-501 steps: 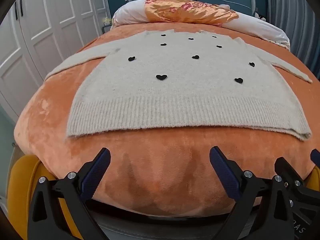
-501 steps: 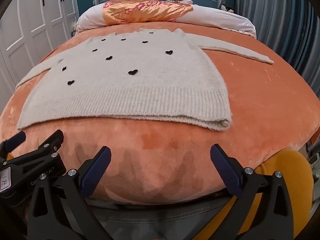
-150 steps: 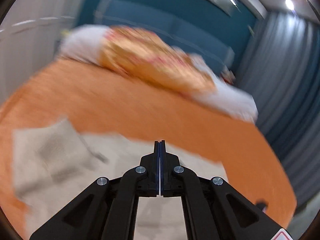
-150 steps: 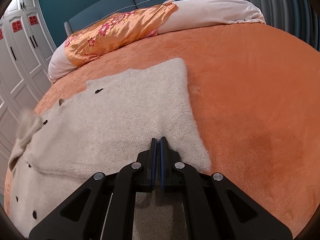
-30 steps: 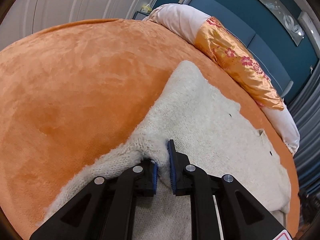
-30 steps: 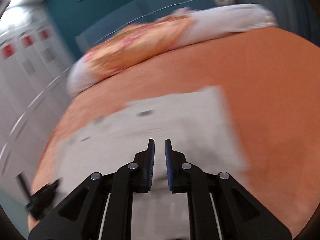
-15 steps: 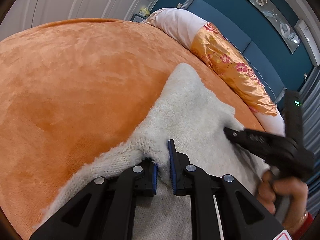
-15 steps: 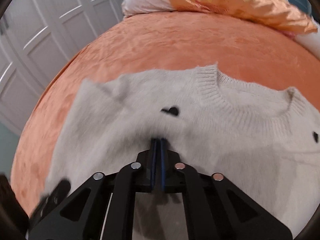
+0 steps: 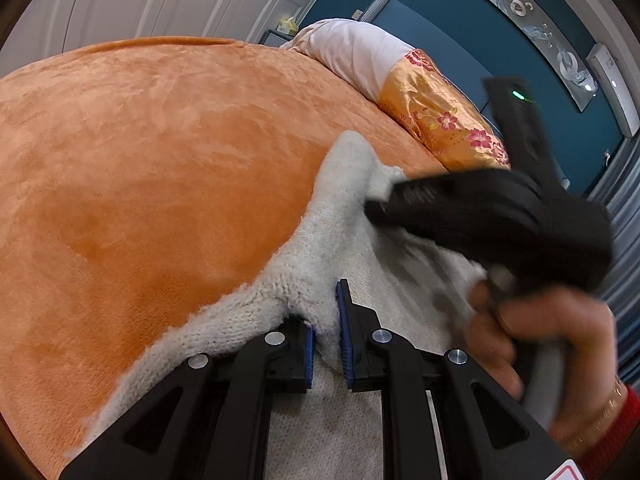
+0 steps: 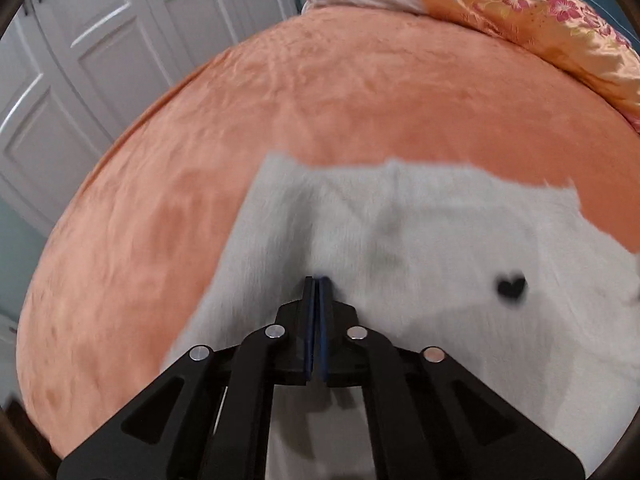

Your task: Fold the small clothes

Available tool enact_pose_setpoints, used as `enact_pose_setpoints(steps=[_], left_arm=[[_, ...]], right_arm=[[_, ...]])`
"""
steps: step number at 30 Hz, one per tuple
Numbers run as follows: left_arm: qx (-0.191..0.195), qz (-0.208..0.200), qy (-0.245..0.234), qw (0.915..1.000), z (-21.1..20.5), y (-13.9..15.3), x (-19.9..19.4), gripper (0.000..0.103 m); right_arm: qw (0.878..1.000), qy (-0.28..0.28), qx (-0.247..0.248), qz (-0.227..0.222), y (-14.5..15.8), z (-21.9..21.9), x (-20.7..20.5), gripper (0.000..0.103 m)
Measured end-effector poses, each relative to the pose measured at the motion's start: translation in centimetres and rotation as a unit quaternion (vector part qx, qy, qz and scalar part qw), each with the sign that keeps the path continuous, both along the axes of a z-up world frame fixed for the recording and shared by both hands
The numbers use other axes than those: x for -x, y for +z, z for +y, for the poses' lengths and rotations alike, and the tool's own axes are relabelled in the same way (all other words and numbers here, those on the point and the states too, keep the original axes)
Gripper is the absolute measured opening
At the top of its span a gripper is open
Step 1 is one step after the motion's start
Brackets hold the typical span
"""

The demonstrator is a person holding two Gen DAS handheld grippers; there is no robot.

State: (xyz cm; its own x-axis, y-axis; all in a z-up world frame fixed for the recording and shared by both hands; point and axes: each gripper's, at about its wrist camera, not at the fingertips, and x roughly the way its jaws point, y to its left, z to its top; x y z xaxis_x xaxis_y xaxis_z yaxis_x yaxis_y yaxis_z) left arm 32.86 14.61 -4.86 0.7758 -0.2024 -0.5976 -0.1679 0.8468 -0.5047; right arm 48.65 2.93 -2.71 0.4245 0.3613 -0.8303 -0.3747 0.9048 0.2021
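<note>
A cream knit sweater (image 9: 316, 236) with small black hearts (image 10: 511, 286) lies partly folded on the orange bed. My left gripper (image 9: 325, 312) is shut on a pinch of the sweater's left edge, with knit bunched between the blue pads. My right gripper (image 10: 316, 286) has its jaws closed and presses down on the sweater's upper left part (image 10: 360, 232); I cannot tell if fabric is pinched. The right gripper's black body, held by a hand, shows in the left wrist view (image 9: 500, 208) over the sweater.
The orange plush bedspread (image 9: 140, 160) stretches to the left. A white and orange floral pillow roll (image 9: 432, 108) lies at the head of the bed. White wardrobe doors (image 10: 80, 60) stand beyond the bed's left side.
The right gripper has moved further left across the sweater toward its left edge, now close above my left gripper. The left gripper keeps its hold in place.
</note>
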Motion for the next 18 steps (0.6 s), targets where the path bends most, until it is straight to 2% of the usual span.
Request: enact_pose_setpoints(steps=[3, 5, 7, 9, 10, 11, 13, 15, 17, 18], left_arm=[[0.001, -0.002, -0.001, 1.0, 0.1, -0.1, 0.0, 0.014], [0.003, -0.003, -0.001, 1.0, 0.1, -0.2, 0.1, 0.014], [0.002, -0.002, -0.001, 1.0, 0.1, -0.1, 0.1, 0.014], [0.0, -0.001, -0.001, 1.0, 0.0, -0.1, 0.1, 0.014], [0.0, 0.0, -0.001, 1.0, 0.0, 0.0, 0.1, 0.014], [-0.001, 0.001, -0.001, 1.0, 0.0, 0.0, 0.1, 0.014], [-0.004, 0.005, 0.0, 1.0, -0.2, 0.2, 0.0, 0.014], [-0.013, 0.015, 0.001, 0.9998, -0.4, 0.5, -0.4, 0.014], [-0.021, 0.027, 0.002, 0.9994, -0.6, 0.7, -0.8, 0.014], [-0.027, 0.035, 0.003, 0.999, -0.7, 1.0, -1.0, 0.014]], right_arm=[[0.999, -0.028, -0.031, 0.01, 0.7, -0.5, -1.1, 0.0], [0.998, -0.042, -0.056, -0.007, 2.5, -2.1, 0.3, 0.001], [0.994, -0.064, -0.085, -0.038, 4.5, -6.0, 2.9, 0.005], [0.988, -0.106, -0.094, -0.065, 5.6, -12.1, 6.4, 0.016], [0.984, -0.133, -0.088, -0.077, 5.8, -14.9, 7.9, 0.025], [0.979, -0.165, -0.075, -0.088, 5.9, -18.0, 9.5, 0.03], [0.961, -0.255, -0.036, -0.099, 5.8, -25.6, 12.6, 0.056], [0.941, -0.324, -0.053, -0.076, 5.0, -32.1, 14.6, 0.06], [0.936, -0.34, -0.076, -0.044, 4.0, -35.2, 15.1, 0.06], [0.938, -0.334, -0.083, -0.035, 3.7, -35.7, 15.1, 0.06]])
